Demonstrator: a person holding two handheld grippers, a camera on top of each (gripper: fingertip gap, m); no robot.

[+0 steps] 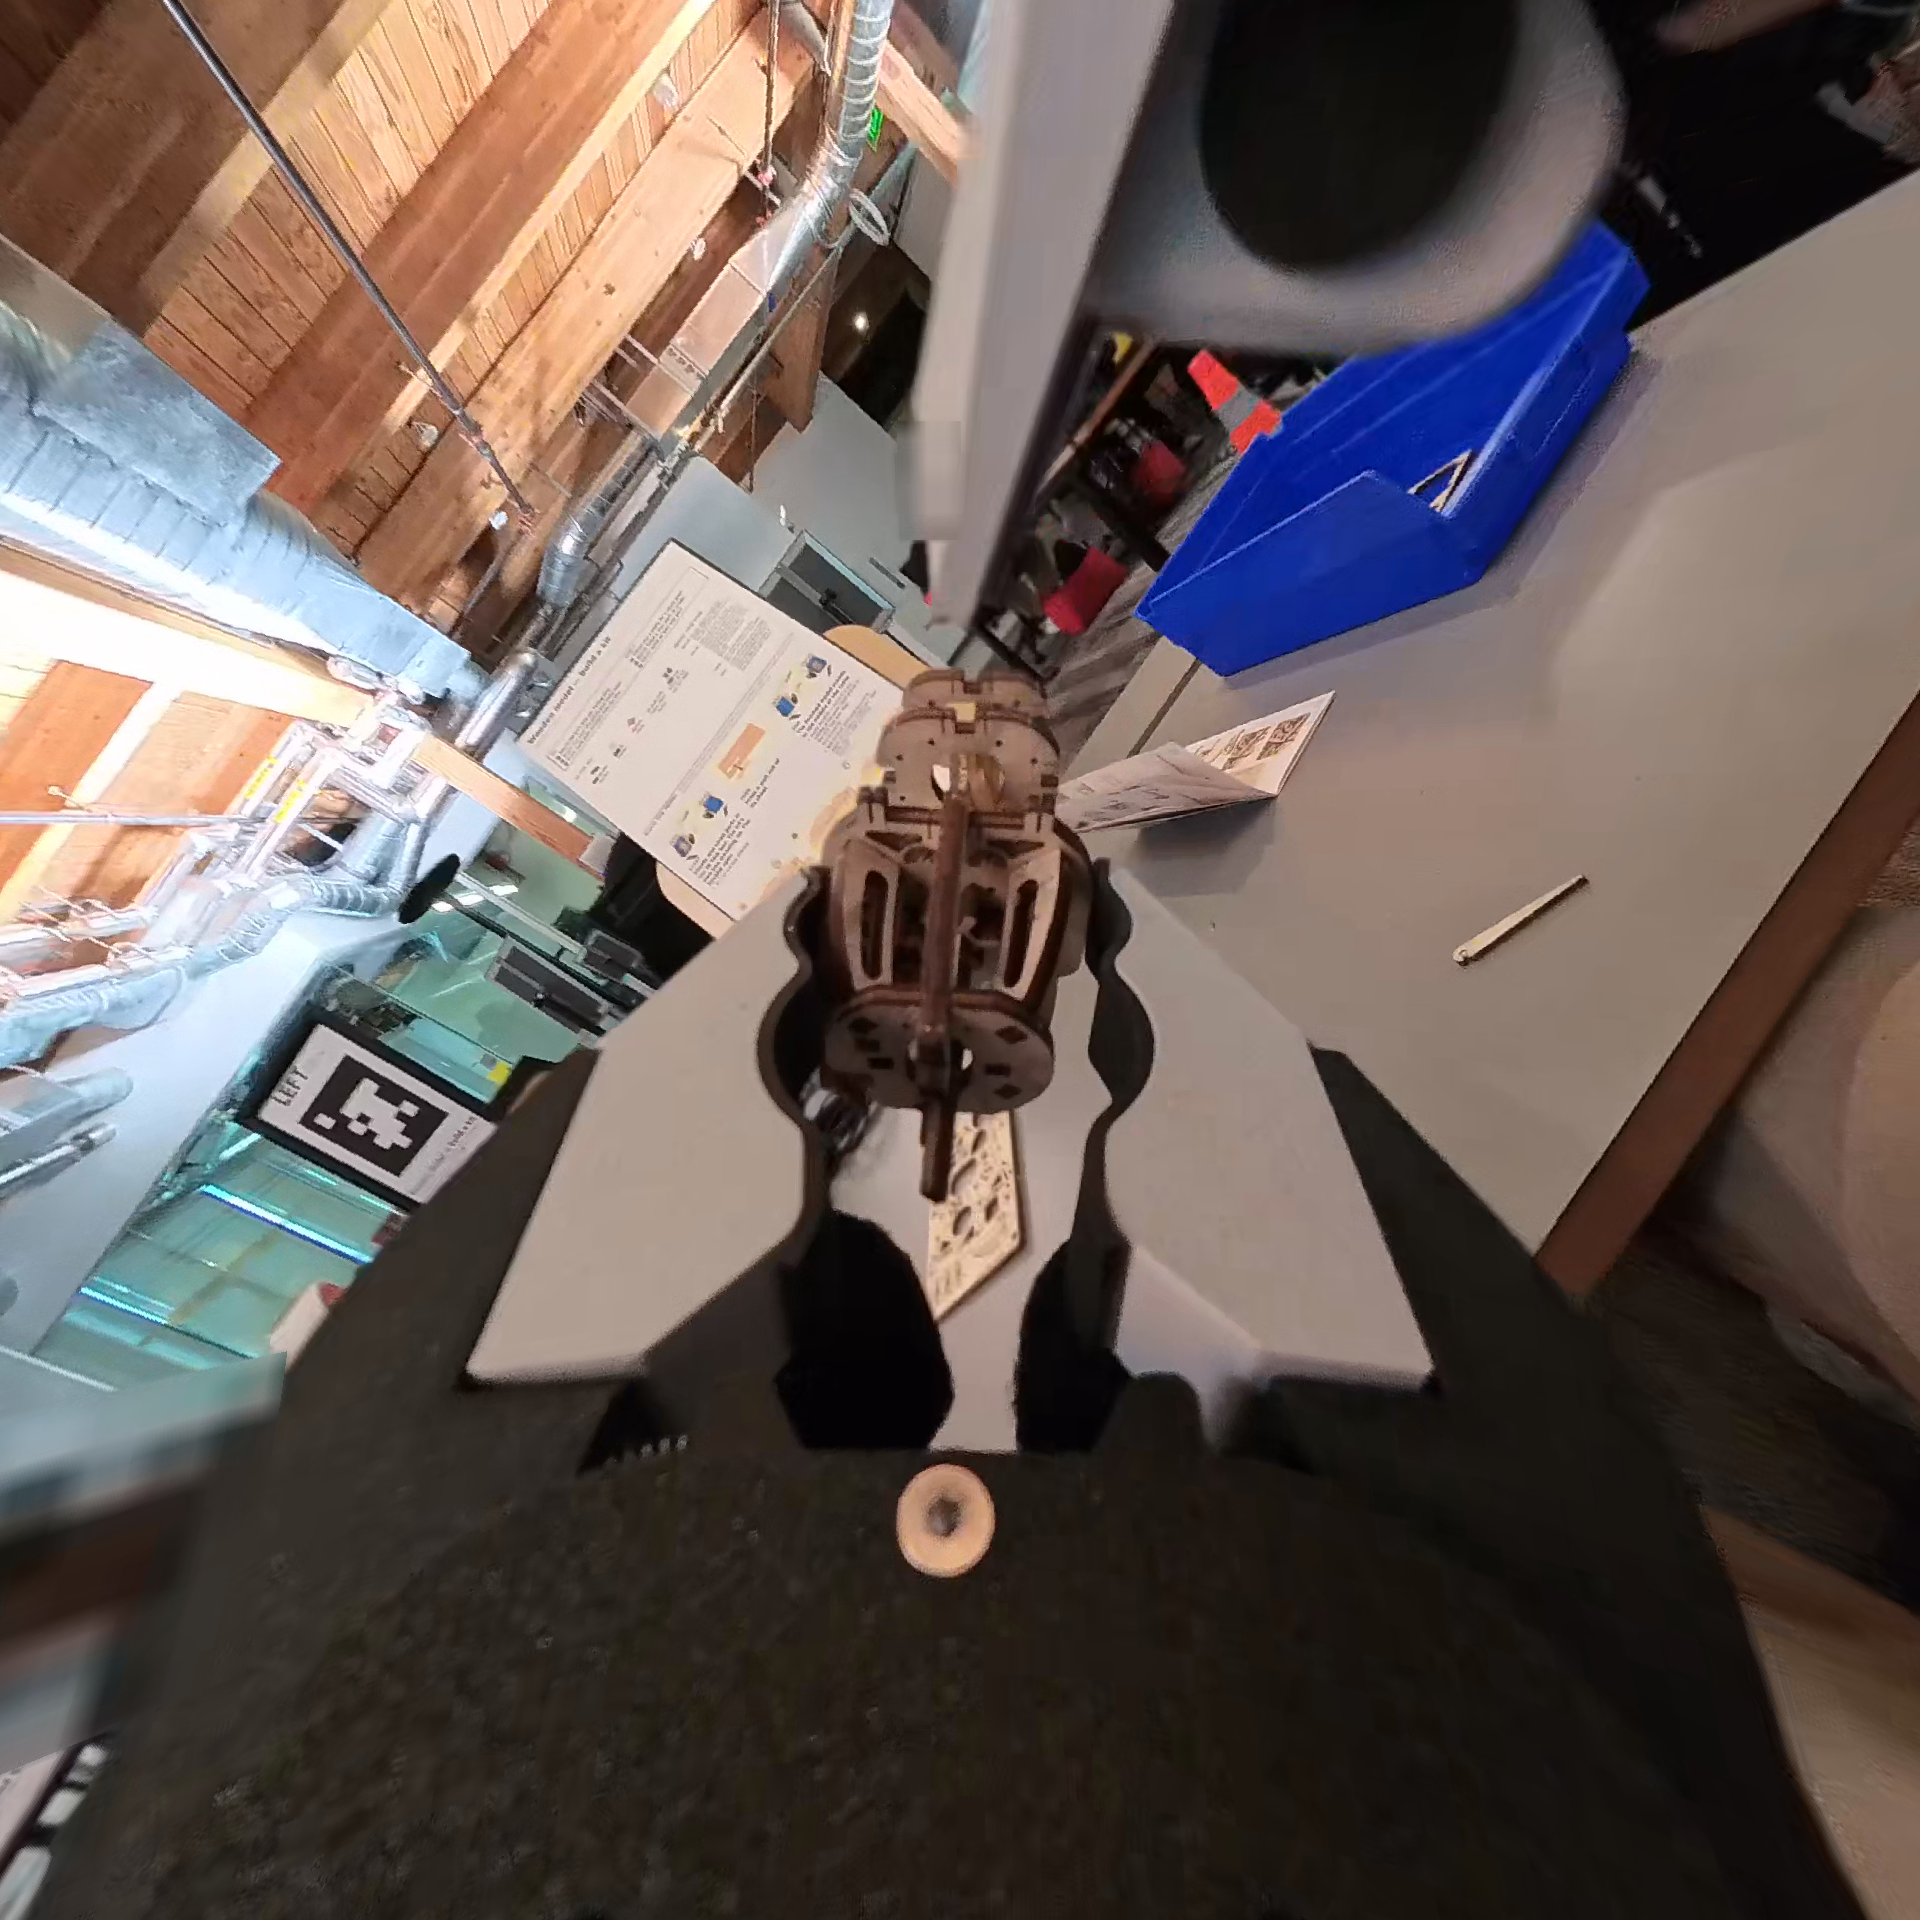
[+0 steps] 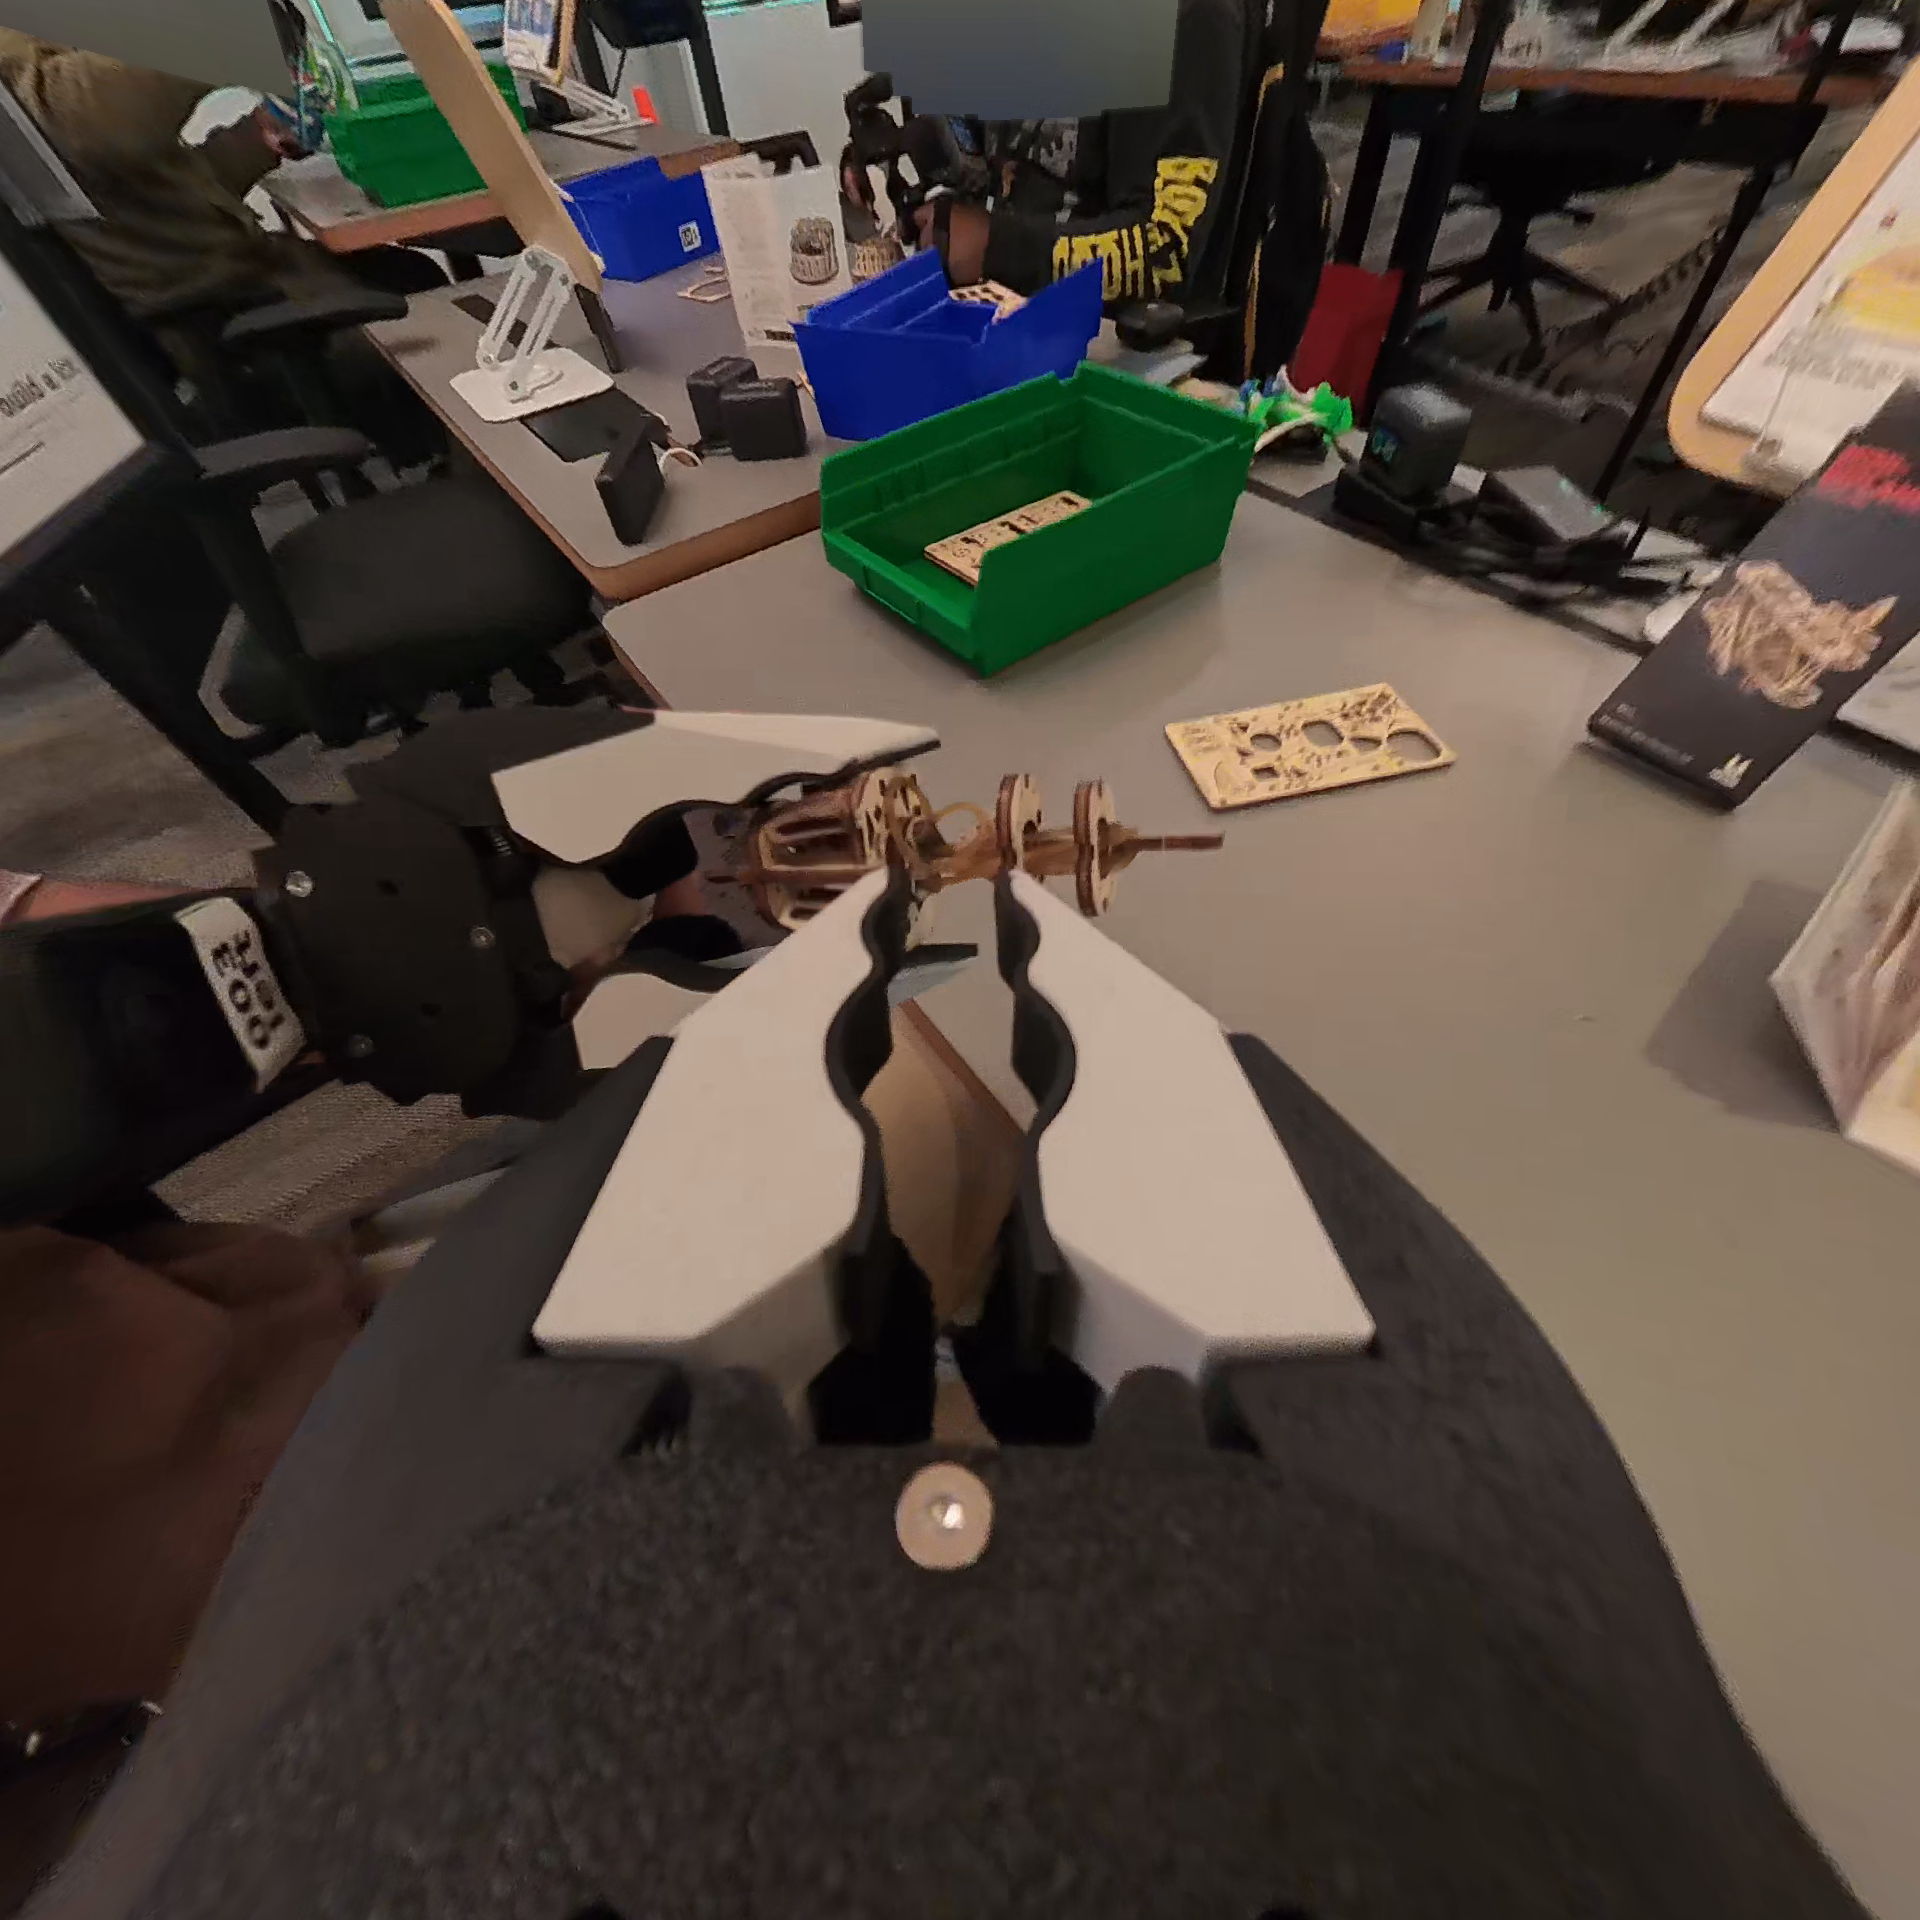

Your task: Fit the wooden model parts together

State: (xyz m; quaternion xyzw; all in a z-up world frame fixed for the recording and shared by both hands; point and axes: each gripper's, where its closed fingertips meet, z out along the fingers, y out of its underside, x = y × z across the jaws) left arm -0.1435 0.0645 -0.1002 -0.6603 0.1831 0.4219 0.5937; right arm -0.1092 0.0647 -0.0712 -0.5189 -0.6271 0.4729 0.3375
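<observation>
Grey tabletop (image 2: 1455, 1039) is spreading out under both tools, littered with kit pieces. Nearest in the right wrist view, the right gripper (image 2: 945, 894) is hovering with its grey, wavy-edged fingers a narrow gap apart and nothing visibly pinched between them, its tips just beneath the shaft of the pale laser-cut wooden model (image 2: 935, 831). That model is being held off the surface by the left gripper (image 1: 951, 914), which is reaching in from the left and is clamped on the cage-like body. The model's long axis is running left to right across the right gripper's front, its two small discs and thin rod end jutting rightward, so the right gripper is the nearer one to that free end. Farther off, a flat punched-out wooden sheet (image 2: 1309, 743) is lying, then a green plastic bin (image 2: 1039, 520) holding another sheet.
</observation>
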